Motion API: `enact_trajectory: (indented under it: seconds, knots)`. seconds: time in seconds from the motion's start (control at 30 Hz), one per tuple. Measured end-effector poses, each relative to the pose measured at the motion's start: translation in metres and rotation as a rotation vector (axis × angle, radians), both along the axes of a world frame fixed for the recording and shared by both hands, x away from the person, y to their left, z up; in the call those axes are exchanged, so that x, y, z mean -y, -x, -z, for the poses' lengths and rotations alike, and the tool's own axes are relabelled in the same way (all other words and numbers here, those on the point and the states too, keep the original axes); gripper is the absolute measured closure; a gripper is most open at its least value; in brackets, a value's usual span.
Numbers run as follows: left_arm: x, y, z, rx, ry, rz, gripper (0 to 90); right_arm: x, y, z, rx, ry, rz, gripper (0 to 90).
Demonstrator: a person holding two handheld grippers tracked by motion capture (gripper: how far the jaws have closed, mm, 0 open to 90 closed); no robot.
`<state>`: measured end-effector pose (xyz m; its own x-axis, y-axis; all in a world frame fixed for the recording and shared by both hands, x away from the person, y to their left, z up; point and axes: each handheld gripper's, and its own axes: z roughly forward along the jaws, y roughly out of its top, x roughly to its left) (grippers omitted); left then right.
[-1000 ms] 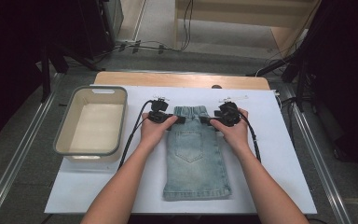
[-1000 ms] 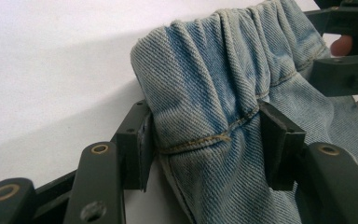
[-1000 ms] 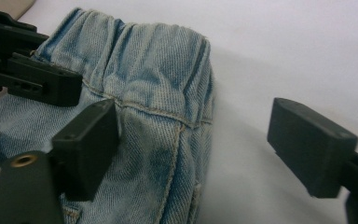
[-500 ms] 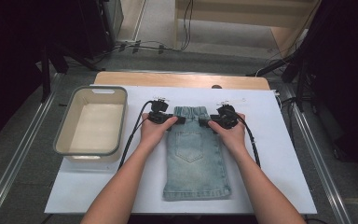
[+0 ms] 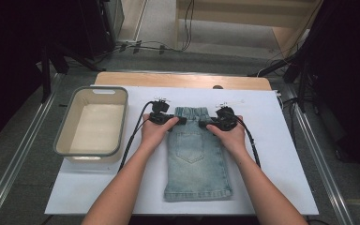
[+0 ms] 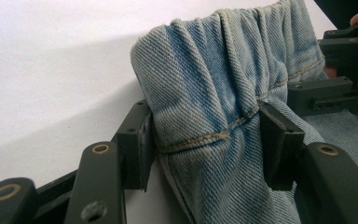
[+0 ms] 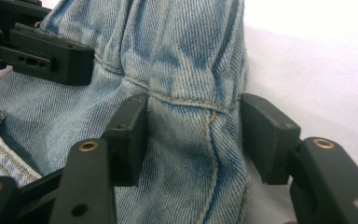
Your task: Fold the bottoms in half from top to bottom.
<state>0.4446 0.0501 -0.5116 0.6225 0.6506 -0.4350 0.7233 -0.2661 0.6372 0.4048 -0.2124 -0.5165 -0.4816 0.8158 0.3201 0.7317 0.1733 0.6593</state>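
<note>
Light-blue denim shorts (image 5: 197,159) lie flat on the white sheet (image 5: 272,154), waistband away from me. My left gripper (image 5: 168,119) lies at the waistband's left corner. Its pads (image 6: 139,148) press a raised hump of the waistband (image 6: 205,107) from both sides. My right gripper (image 5: 214,124) lies at the right corner and is shut the same way on bunched denim (image 7: 191,126), with one pad (image 7: 129,135) on the cloth and the other at the cloth's edge. Each gripper view shows the other gripper farther off along the waistband.
A grey-rimmed empty tub (image 5: 61,140) stands on the sheet, left of the shorts. A wooden board (image 5: 183,79) edges the sheet at the back. Metal rails (image 5: 318,164) run along both sides of the table.
Both grippers have slid a little inward along the waistband, the right one more than the left. The shorts have stayed in place.
</note>
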Motion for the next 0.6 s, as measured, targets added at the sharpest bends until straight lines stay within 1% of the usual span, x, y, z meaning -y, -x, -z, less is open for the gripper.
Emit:
enact_trajectory:
  seconds: [0.23, 0.43, 0.6]
  knots:
    - [-0.0003, 0.0004, 0.0005, 0.001, 0.006, -0.001, 45.3, -0.0002, 0.0003, 0.0003, 0.000, 0.002, -0.003, 52.5]
    - [0.0006, 0.0014, 0.0003, 0.002, 0.007, -0.009, 45.1, 0.0023, -0.0003, 0.0014, -0.012, -0.017, -0.015, 61.8]
    - [0.0009, 0.0018, -0.0006, 0.005, 0.001, -0.006, 45.9, 0.0028, 0.0007, 0.0024, -0.008, -0.025, -0.008, 66.4]
